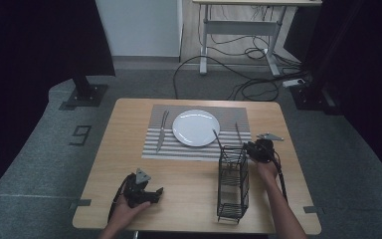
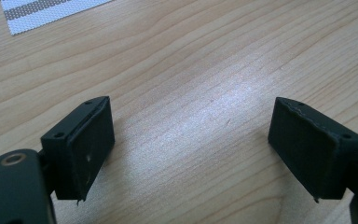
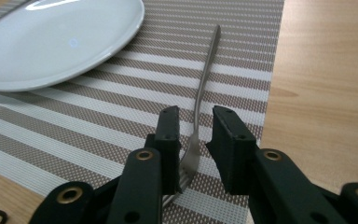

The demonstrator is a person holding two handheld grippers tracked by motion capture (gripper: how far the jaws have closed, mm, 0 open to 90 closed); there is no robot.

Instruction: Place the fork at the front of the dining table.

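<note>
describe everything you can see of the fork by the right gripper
The fork is slim, silver-coloured and looks like metal. It lies flat on the striped placemat, to the right of the white plate and apart from it, near the mat's right edge. In the right gripper view its handle points away and its tines end sits between the right gripper's jaws, which straddle the neck with a small gap on either side, not yet closed.
</note>
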